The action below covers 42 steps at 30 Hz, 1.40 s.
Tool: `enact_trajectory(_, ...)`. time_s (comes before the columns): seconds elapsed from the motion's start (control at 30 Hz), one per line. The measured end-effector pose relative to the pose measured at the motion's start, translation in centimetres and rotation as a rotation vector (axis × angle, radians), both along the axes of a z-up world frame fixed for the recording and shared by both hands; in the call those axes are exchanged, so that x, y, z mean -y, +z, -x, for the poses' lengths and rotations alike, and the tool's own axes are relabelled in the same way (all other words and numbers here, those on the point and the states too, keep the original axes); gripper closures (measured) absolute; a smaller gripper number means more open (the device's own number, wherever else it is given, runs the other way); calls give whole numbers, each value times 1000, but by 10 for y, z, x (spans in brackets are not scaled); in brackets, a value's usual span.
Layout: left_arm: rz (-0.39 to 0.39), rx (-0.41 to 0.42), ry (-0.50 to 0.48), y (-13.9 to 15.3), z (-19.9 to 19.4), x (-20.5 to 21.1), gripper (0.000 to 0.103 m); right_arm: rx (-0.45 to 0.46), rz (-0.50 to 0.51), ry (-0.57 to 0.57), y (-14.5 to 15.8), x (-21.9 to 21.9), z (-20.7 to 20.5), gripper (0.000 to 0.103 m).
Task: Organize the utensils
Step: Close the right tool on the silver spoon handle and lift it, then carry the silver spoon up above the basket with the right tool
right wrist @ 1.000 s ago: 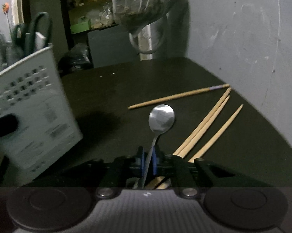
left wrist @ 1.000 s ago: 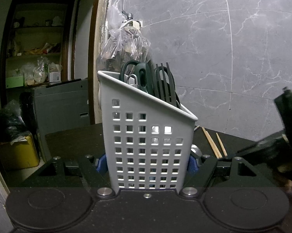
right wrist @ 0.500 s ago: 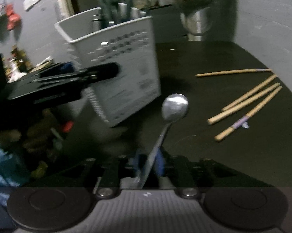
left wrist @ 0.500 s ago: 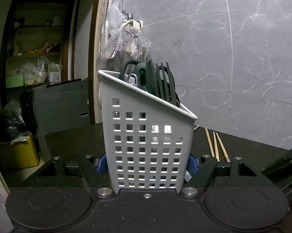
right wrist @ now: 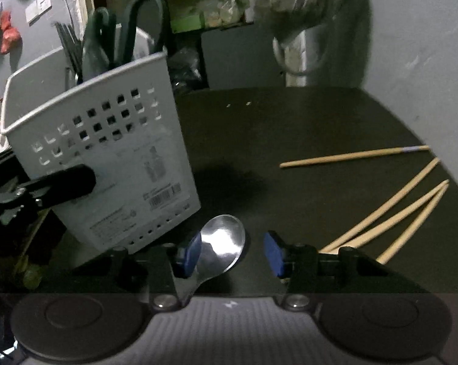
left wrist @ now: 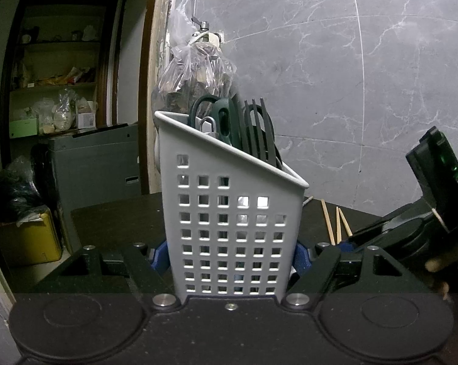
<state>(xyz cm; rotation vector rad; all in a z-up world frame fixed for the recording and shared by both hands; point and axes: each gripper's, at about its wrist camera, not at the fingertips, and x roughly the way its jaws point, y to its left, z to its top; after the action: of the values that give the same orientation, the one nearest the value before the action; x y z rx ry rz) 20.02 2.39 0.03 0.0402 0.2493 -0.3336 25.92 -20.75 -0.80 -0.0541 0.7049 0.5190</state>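
My left gripper (left wrist: pixel 231 257) is shut on the white perforated utensil basket (left wrist: pixel 229 213), its blue pads pressed on both sides. Green-handled scissors (left wrist: pixel 216 118) and dark utensils (left wrist: pixel 259 130) stand in the basket. In the right wrist view my right gripper (right wrist: pixel 231 252) is low over the dark table, its jaws opening. A metal spoon (right wrist: pixel 222 243) lies between them, its bowl against the left pad (right wrist: pixel 189 252) and clear of the right one. The basket (right wrist: pixel 113 164) is just to its left. Several wooden chopsticks (right wrist: pixel 390 213) lie on the table to the right.
A plastic bag (left wrist: pixel 195 82) hangs from a tap behind the basket, against a grey marble wall (left wrist: pixel 350 91). One chopstick (right wrist: pixel 353 154) lies apart, further back. The table's far edge drops to a room with shelves and a yellow box (left wrist: pixel 28 237).
My right gripper's jaws have parted from the spoon's handle, and the spoon's bowl now sits between them. That gripper swung towards the basket and back. The left gripper and basket stayed still.
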Motion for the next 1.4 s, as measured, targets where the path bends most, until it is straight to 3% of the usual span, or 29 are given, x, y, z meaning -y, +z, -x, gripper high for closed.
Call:
enact_trajectory(0.07,-1,-2,0,0,0,0,26,17,13,8,-2,-3,1,56)
enact_trajectory(0.17,-1,-5,0,0,-1,0,26,28,28,9,-3,-7,1,75)
enact_trajectory(0.3,-1,-8,0,0,-2,0,26,42,50,4,-3,-9,13,83)
enact_trajectory(0.6,-1,-9,-1,0,-4,0,26,16,42,12,-2,1,35,85)
enact_trajectory(0.7,-1,-8,-1,0,-4,0,26,-5,15,16,-2,9,35,72)
enact_trajectory(0.9,-1,-8,0,-1,-5,0,26,-9,-13,66,-1,17,25,60)
enact_trajectory(1.03,0,-8,0,-1,-6,0,26,11,20,119,-1,12,23,59)
enact_trajectory(1.13,0,-8,0,-1,-5,0,26,34,57,139,-2,7,26,61)
enact_trajectory(1.2,-1,-8,0,-1,-5,0,26,47,73,156,-2,4,30,76)
enact_trajectory(1.4,-1,-8,0,-1,-5,0,26,58,78,130,-2,-1,37,86)
